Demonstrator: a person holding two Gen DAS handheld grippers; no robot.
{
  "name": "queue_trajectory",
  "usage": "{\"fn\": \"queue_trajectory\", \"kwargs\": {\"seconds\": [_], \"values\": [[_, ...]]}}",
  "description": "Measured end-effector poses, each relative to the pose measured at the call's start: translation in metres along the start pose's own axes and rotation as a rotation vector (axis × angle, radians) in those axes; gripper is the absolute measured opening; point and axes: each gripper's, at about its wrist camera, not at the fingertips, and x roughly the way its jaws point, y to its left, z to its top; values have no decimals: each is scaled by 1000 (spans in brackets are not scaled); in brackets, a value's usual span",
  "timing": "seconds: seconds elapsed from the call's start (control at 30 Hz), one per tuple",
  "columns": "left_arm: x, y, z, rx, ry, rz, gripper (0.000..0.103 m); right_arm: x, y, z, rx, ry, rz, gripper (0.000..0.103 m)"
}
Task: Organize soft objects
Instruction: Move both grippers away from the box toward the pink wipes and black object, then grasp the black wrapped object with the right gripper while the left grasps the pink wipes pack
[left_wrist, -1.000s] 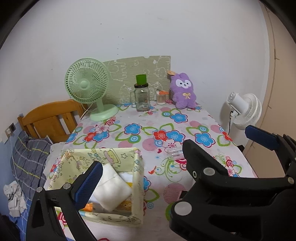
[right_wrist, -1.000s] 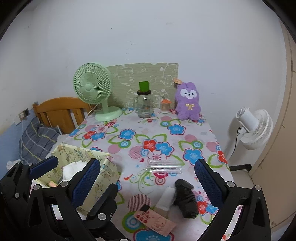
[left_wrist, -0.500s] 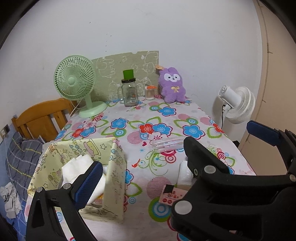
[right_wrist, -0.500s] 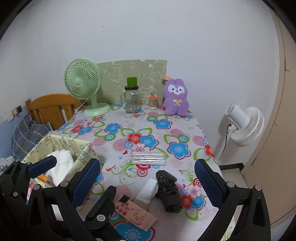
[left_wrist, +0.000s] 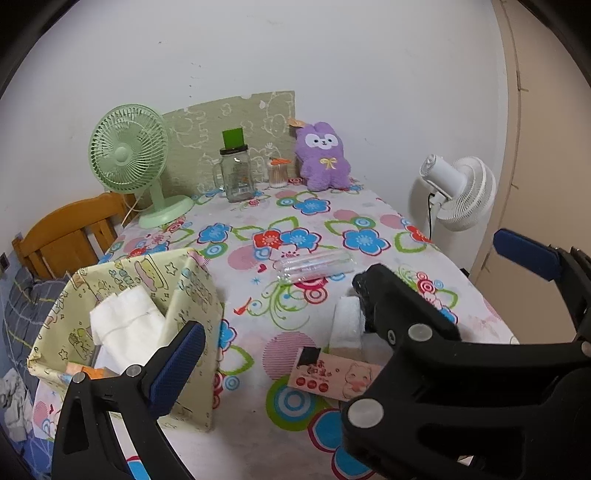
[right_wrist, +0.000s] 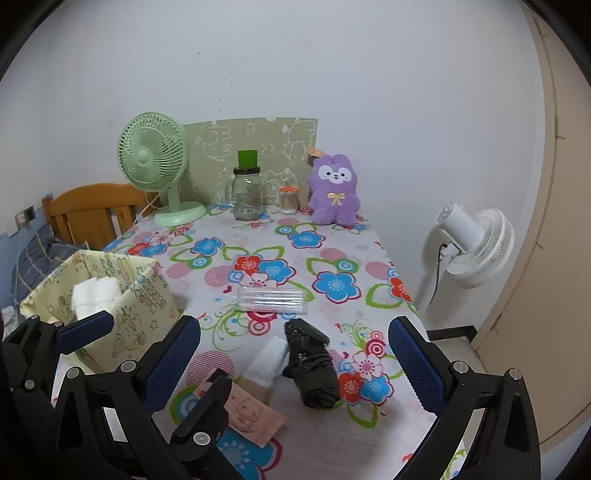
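A yellow fabric storage box sits at the table's left front, with folded white cloth in it. A black rolled soft item, a small white folded cloth and a pink packet lie at the front middle. A purple plush bunny stands at the back. My left gripper is open and empty above the front edge. My right gripper is open and empty, the black item lying below between its fingers.
A clear plastic case lies mid-table. A green desk fan, a glass jar with green lid and a small toothpick jar stand at the back. A white floor fan stands right of the table. A wooden chair stands at left.
Both grippers have pulled back and risen from the box. The box now lies lower left in both views, and the black item, white cloth and pink packet show fuller.
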Motion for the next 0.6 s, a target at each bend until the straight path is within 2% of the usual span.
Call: {"fn": "queue_trajectory", "kwargs": {"seconds": [0.13,0.6], "values": [[5,-3,-8,0,12,-17,103,1,-3,-8,3,10,-2,103],[35,-12,-29,-11,109,-49,103,31,-10,-36,14,129,-5,103]]}}
